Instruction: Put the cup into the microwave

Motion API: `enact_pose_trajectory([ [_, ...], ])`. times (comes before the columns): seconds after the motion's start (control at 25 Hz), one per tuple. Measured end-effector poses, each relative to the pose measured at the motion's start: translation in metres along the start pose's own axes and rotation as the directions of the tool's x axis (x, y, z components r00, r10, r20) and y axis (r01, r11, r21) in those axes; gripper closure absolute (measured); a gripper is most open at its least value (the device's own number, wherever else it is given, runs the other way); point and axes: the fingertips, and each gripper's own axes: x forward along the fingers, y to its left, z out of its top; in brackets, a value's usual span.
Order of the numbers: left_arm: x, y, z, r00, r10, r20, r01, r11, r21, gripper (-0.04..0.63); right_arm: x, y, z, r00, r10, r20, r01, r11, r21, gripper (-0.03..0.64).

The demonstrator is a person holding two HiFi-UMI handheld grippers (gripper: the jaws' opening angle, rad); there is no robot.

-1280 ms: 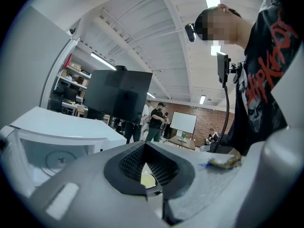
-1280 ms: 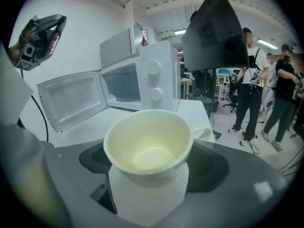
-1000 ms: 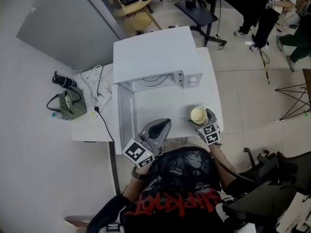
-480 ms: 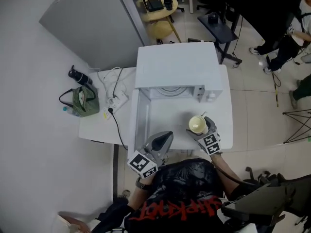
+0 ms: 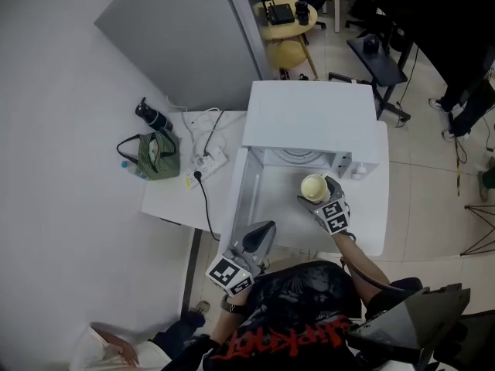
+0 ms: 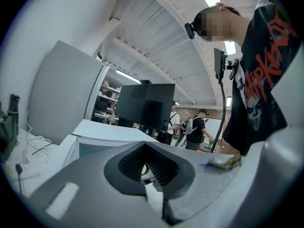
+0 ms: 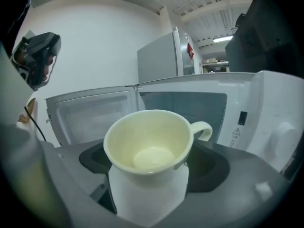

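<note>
A cream cup (image 5: 314,186) with a handle sits upright between the jaws of my right gripper (image 5: 318,194), which is shut on it. It hangs just in front of the open white microwave (image 5: 309,114), whose door (image 5: 240,199) is swung out to the left. In the right gripper view the cup (image 7: 149,146) is empty, its handle to the right, with the microwave cavity (image 7: 190,108) straight behind it. My left gripper (image 5: 263,230) is at the table's near edge by the door, jaws together and holding nothing. Its pads (image 6: 156,167) show dark in the left gripper view.
A green bag (image 5: 158,154), a black bottle (image 5: 153,116) and a power strip with cables (image 5: 207,161) lie on the low table to the left. A grey fridge (image 5: 186,37) stands behind. A yellow stool (image 5: 288,14) and a black chair (image 5: 418,323) are nearby.
My right gripper has carried the cup forward, closer to the microwave's opening. The left gripper has slipped back toward the table's near edge. The head view has shifted.
</note>
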Motion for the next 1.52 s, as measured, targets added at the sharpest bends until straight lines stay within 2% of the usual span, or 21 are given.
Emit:
enact_pose_trajectory([
  [0.32, -0.017, 0.012, -0.002, 0.992, 0.124, 0.004, -0.124, 0.992, -0.016, 0.595, 0.064, -0.039, 0.010, 0.998, -0.053, -0.016, 0.053, 0.999, 0.010, 0.169],
  [0.8, -0.020, 0.031, -0.002, 0.972, 0.234, -0.010, -0.235, 0.972, -0.019, 0.595, 0.125, -0.096, 0.025, 0.986, -0.167, 0.015, 0.165, 0.983, 0.079, 0.167],
  [1.16, -0.015, 0.046, -0.004, 0.963, 0.268, -0.025, -0.269, 0.963, -0.033, 0.595, 0.149, -0.126, 0.019, 0.974, -0.227, -0.004, 0.226, 0.965, 0.130, 0.167],
  [1.36, -0.013, 0.047, -0.004, 0.965, 0.260, -0.026, -0.261, 0.965, -0.029, 0.595, 0.150, -0.134, 0.028, 0.972, -0.237, 0.010, 0.233, 0.962, 0.141, 0.166],
  [1.52, -0.008, 0.050, -0.004, 0.970, 0.240, -0.025, -0.241, 0.970, -0.031, 0.595, 0.154, -0.136, 0.018, 0.974, -0.228, 0.002, 0.225, 0.960, 0.165, 0.175],
])
